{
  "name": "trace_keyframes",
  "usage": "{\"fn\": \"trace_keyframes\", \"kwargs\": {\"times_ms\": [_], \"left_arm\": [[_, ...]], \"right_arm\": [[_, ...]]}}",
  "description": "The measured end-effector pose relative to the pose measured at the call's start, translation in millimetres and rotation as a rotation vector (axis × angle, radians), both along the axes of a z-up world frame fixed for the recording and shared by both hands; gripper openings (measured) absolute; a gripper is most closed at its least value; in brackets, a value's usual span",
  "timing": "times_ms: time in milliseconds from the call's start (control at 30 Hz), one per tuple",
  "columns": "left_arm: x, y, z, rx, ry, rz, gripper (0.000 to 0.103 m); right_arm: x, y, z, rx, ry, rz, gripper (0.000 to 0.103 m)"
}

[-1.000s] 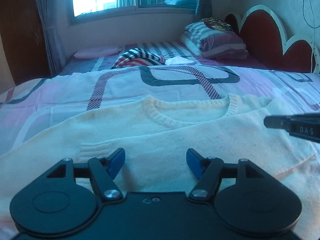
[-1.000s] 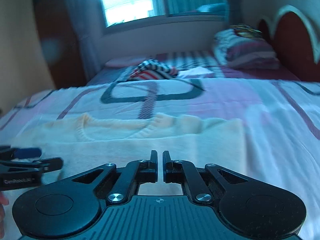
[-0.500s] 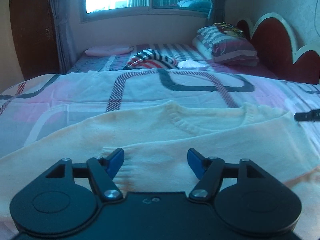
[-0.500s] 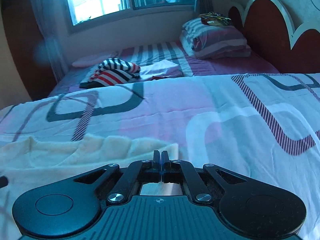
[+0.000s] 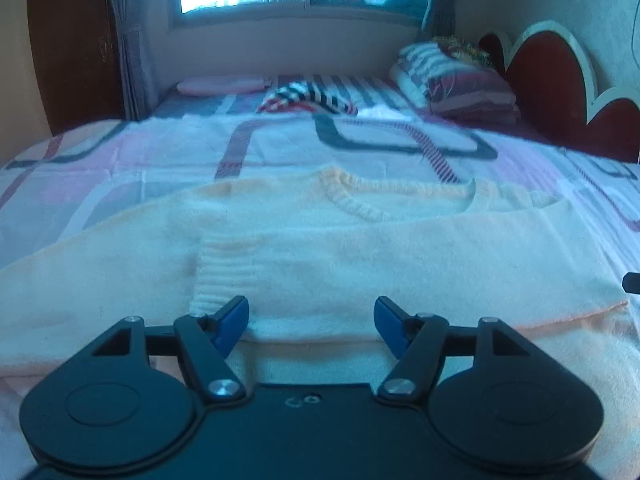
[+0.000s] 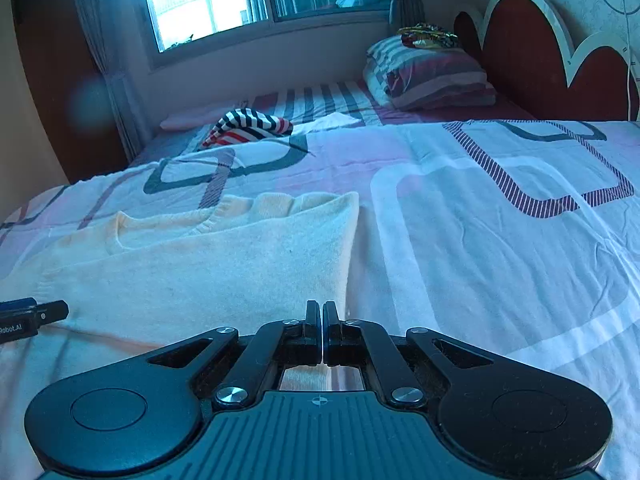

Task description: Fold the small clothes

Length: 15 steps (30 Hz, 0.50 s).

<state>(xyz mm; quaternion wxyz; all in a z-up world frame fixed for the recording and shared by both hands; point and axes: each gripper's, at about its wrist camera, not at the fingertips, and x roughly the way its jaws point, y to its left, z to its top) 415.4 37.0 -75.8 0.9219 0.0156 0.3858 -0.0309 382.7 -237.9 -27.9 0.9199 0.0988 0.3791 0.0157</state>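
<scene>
You are holding the left gripper (image 5: 311, 322) open and empty over the cream sweater (image 5: 360, 256); the right gripper (image 6: 322, 330) is staying closed, gripping nothing visible.

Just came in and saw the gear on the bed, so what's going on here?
A person with a handheld gripper in each hand is folding a cream knit sweater spread on the patterned bedspread. One sleeve is already laid across its front. The left gripper hovers open over the sweater's near edge; the right gripper is shut beside its folded side edge. A striped garment lies farther back.
</scene>
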Motion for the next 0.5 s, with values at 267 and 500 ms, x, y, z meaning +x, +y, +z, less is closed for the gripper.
{"fn": "trace_keyframes", "kwargs": {"times_ms": [267, 500], "left_arm": [[-7, 12, 7, -0.005, -0.009, 0.02, 0.071], [-49, 105, 23, -0.059, -0.045, 0.255, 0.066]], "right_arm": [[3, 4, -4, -0.019, 0.027, -0.011, 0.0], [-1, 12, 12, -0.007, -0.026, -0.026, 0.001]]}}
